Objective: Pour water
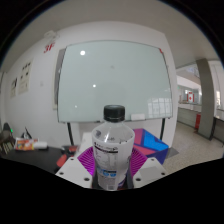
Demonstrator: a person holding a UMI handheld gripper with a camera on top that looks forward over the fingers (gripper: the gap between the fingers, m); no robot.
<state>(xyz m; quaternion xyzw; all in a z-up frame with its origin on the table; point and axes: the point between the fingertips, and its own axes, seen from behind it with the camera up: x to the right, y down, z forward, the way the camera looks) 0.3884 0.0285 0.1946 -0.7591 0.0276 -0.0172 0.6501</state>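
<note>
I have a clear plastic bottle (112,148) standing upright between the two fingers of my tool (111,176). Its black cap (114,113) is screwed on at the top, and a white label with purple print (108,155) wraps its middle. The bottle's lower body fills the space between my fingers (78,170), and their pads seem to press against it on both sides, though the contact line is hard to make out this close, so I take it as pinched rather than loose.

Beyond the bottle, a large whiteboard (112,80) hangs on the pale wall, with two spots of ceiling light reflecting on it. Below the whiteboard, just past my fingers, lies a purple and blue box-like object (152,140), partly hidden by the bottle. To one side of it a dark counter (30,158) carries some small cluttered items I cannot identify. On the other side the room opens through a glass partition (192,95) into a further space.
</note>
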